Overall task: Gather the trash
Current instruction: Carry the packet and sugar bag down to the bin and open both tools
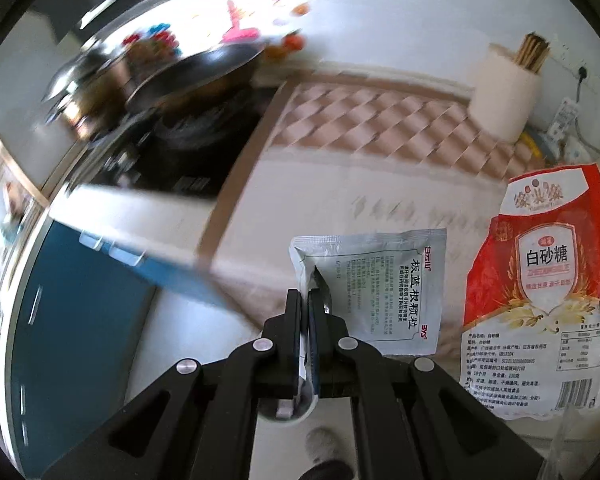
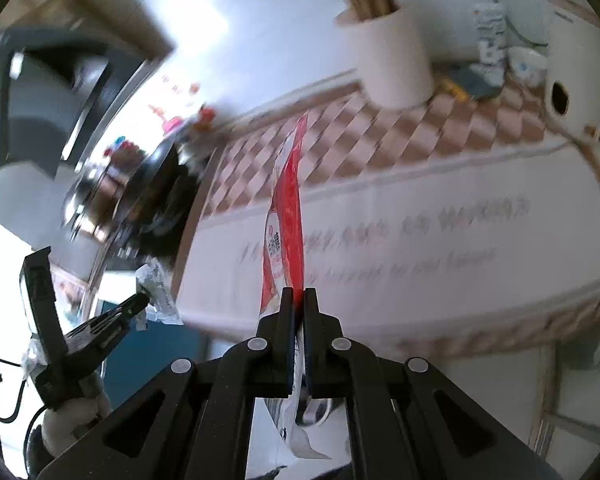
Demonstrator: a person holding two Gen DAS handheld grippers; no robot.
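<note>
My left gripper (image 1: 305, 294) is shut on the corner of a silver medicine sachet (image 1: 372, 284) with printed text, held in the air in front of the counter edge. To its right hangs a red and white sugar bag (image 1: 540, 280). In the right wrist view that sugar bag (image 2: 288, 208) shows edge-on, with my right gripper (image 2: 299, 294) shut on its lower part. The left gripper (image 2: 140, 304) appears at the lower left there, with the silver sachet (image 2: 160, 292) crumpled in its tip. Both views are blurred by motion.
The counter carries a checkered mat (image 1: 380, 120). A white holder with chopsticks (image 1: 504, 92) stands at its back right, a dark wok (image 1: 204, 68) on the stove at the left. A blue cabinet front (image 1: 80, 320) lies below. A white appliance (image 2: 572, 80) stands far right.
</note>
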